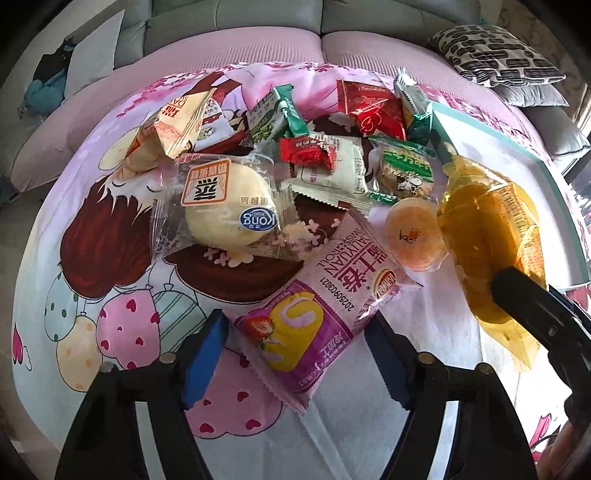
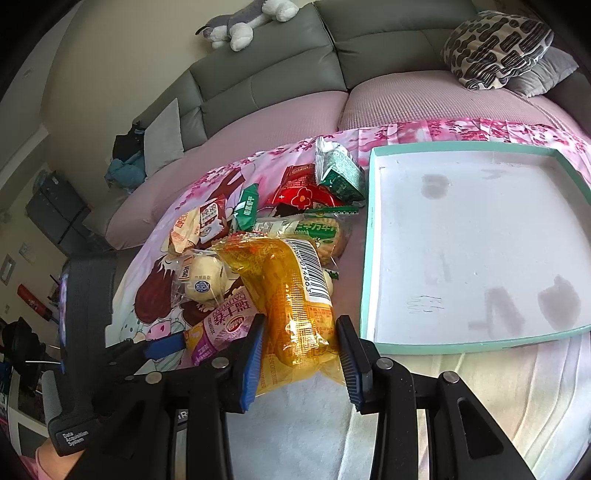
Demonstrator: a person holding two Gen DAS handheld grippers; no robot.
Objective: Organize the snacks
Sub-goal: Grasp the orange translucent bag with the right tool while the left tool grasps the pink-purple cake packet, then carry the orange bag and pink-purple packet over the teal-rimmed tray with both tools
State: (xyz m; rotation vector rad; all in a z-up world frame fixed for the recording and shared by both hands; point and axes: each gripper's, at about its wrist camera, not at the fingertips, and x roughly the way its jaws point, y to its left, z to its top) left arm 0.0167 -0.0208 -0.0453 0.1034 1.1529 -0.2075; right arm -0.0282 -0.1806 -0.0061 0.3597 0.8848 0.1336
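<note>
A heap of wrapped snacks lies on a cartoon-print cloth. My left gripper is open, its blue pads on either side of a purple Swiss roll packet that lies on the cloth. My right gripper is shut on a yellow transparent packet, also in the left wrist view, held up beside the heap. A teal-rimmed white tray lies empty to the right. A round bun in clear wrap and an orange jelly cup lie near the roll.
Red, green and white packets crowd the back of the heap. A grey sofa with a patterned cushion and a plush toy stands behind. The cloth covers a pink sofa seat.
</note>
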